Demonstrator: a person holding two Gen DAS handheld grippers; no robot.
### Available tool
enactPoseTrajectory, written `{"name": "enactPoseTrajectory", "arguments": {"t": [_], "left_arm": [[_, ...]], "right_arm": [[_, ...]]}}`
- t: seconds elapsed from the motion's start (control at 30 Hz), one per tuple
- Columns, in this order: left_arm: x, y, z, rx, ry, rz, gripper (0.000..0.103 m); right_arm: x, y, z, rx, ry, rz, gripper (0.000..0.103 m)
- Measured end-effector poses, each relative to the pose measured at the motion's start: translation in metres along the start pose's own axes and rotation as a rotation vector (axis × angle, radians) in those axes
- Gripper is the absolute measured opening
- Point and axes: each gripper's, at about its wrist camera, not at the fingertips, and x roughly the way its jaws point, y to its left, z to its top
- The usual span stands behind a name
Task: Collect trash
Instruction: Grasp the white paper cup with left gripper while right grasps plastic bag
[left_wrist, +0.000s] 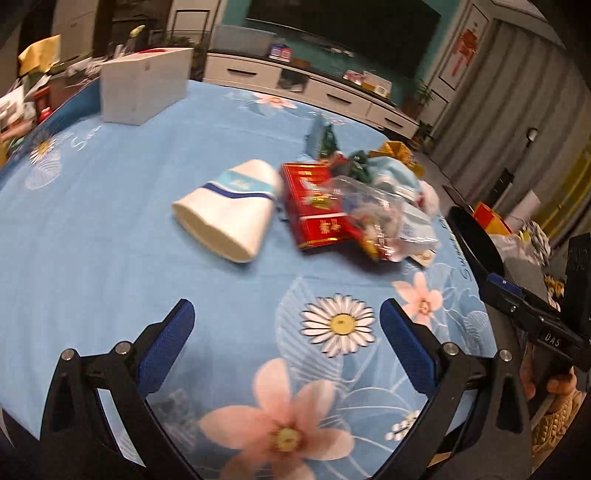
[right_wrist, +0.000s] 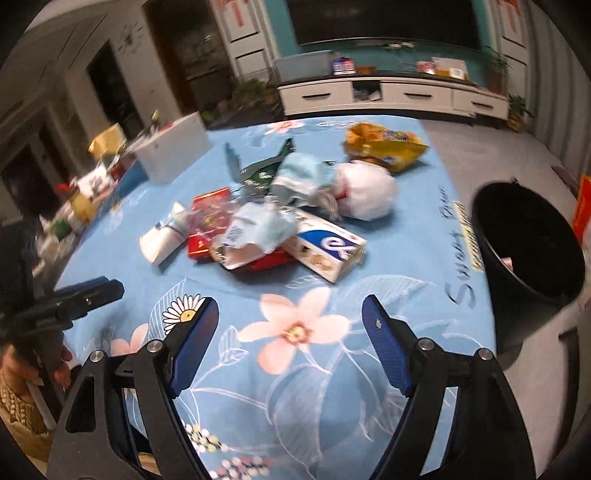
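Observation:
A pile of trash lies on the blue flowered tablecloth. It holds a tipped white paper cup, a red box, a clear plastic wrapper, a white and blue carton, a yellow snack bag, a white wad and a green wrapper. My left gripper hangs open over bare cloth, short of the cup. My right gripper is open too, with nothing between its fingers, just short of the carton. A black bin stands off the table's right edge.
A white box stands at the table's far left, with clutter beyond it. The bin's rim shows at the right of the left wrist view, beside one of the right gripper's fingers. A white TV cabinet lines the far wall.

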Motion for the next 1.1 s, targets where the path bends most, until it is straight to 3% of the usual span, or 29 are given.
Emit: {"name": "enactPoseTrajectory", "arguments": {"t": [0.2,0.37,0.57,0.73,0.8,0.83,0.97,1.1], "left_arm": [[0.005,0.018,0.003,-0.017,-0.023,-0.002,0.1],[0.019,0.028,0.015,0.005,-0.016,0.002,0.1],[0.043,0.034,0.045,0.082,-0.006,0.008,0.1],[0.065,0.031,0.065,0.158,0.034,-0.057,0.1],[0.076,0.029,0.069,0.191,0.055,-0.029,0.1],[0.081,0.026,0.071,0.213,0.064,-0.018,0.1],[0.095,0.026,0.076,0.227,0.081,-0.018,0.1],[0.098,0.026,0.074,0.232,0.081,-0.003,0.099]], "right_arm": [[0.02,0.03,0.024,-0.119,-0.022,-0.004,0.079],[0.043,0.044,0.043,-0.234,0.017,-0.023,0.079],[0.076,0.055,0.058,-0.338,0.079,0.007,0.079],[0.096,0.055,0.064,-0.372,0.122,0.008,0.079],[0.098,0.052,0.063,-0.368,0.131,0.016,0.079],[0.098,0.051,0.063,-0.366,0.132,0.02,0.075],[0.097,0.048,0.058,-0.366,0.129,0.021,0.044],[0.084,0.039,0.06,-0.285,0.094,0.064,0.025]]}}
